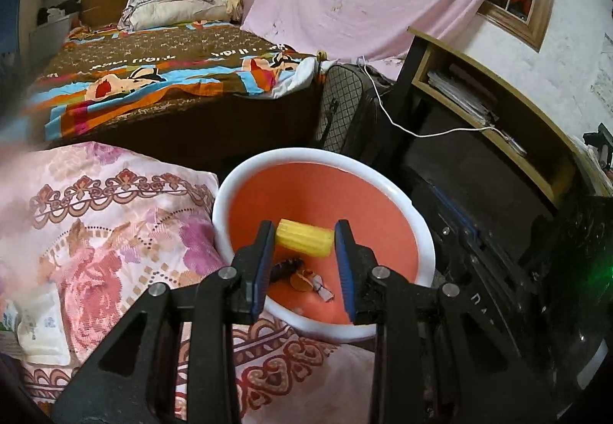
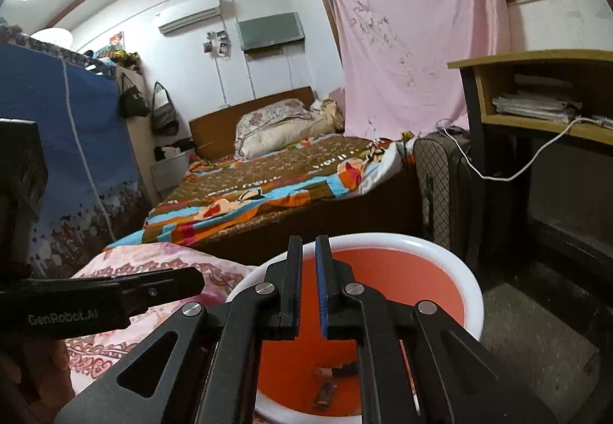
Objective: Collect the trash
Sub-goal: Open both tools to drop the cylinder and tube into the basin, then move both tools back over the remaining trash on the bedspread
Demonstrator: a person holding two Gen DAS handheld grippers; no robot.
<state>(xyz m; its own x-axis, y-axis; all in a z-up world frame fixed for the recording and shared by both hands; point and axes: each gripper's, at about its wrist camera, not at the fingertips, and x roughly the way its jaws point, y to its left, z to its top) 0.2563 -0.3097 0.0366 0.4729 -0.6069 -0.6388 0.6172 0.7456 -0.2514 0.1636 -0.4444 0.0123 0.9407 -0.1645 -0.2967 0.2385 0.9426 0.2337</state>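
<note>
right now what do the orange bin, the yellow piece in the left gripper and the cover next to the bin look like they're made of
Orange bin: looks like moulded plastic, given its smooth walls, soft sheen and thick rolled white rim.
Yellow piece, between the left gripper pads: ridged and matte, possibly foam or soft plastic; could also be a corn cob chunk, hard to tell.
Floral cover: woven fabric, printed pink pattern, soft creases.

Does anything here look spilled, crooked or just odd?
Nothing spilled. The oddest sight is the yellow corn-like piece pinched in the left gripper above the orange bin, which already holds scraps. A white cable also dangles loosely off the desk shelf.
</note>
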